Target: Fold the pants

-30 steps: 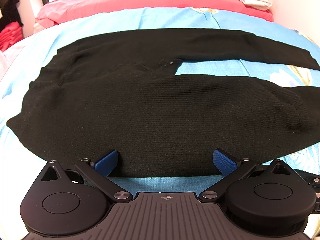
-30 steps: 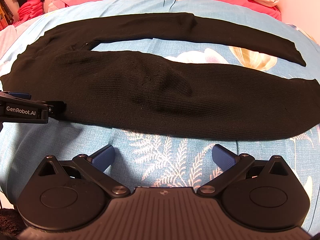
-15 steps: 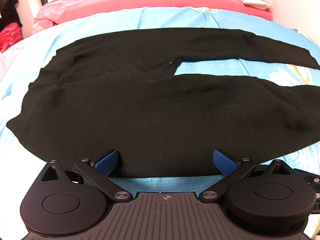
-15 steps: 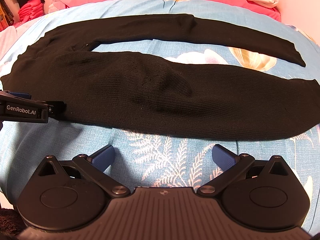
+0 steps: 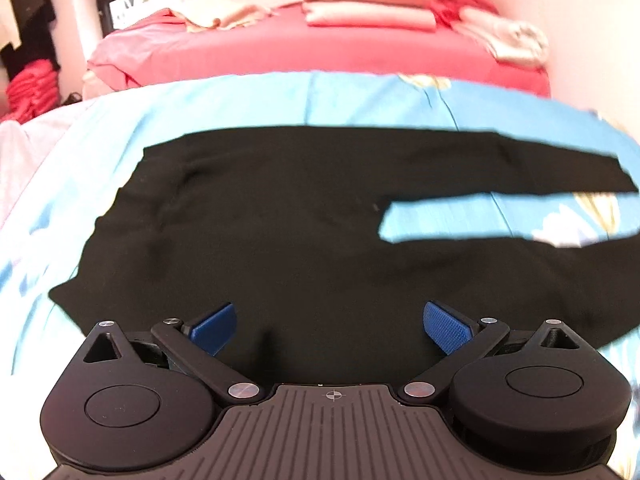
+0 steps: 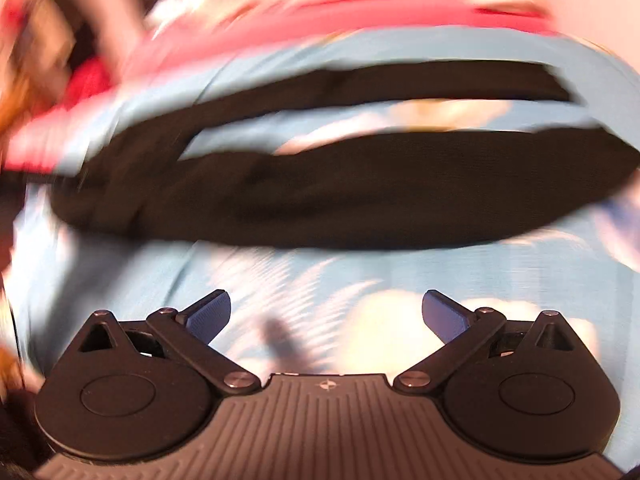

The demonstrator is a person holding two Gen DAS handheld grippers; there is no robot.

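Black knit pants (image 5: pixel 280 232) lie spread flat on a light blue floral bedsheet (image 5: pixel 240 100), waist to the left and both legs running off to the right. My left gripper (image 5: pixel 330 322) is open low over the near edge of the seat area, black fabric showing between its blue fingertips (image 5: pixel 214 326). In the blurred right wrist view the same pants (image 6: pixel 360 200) stretch across the middle. My right gripper (image 6: pixel 326 312) is open above bare sheet, short of the near leg, holding nothing.
A pink bed (image 5: pixel 320 56) with folded pink and cream laundry (image 5: pixel 368 8) stands behind the blue sheet. Red clothes (image 5: pixel 32 84) are piled at far left. A pale wall (image 5: pixel 580 8) closes off the right side.
Both grippers moved forward and tilted lower toward the bed. The left one now reaches over the pants' near edge. The right view swung left and went blurry.
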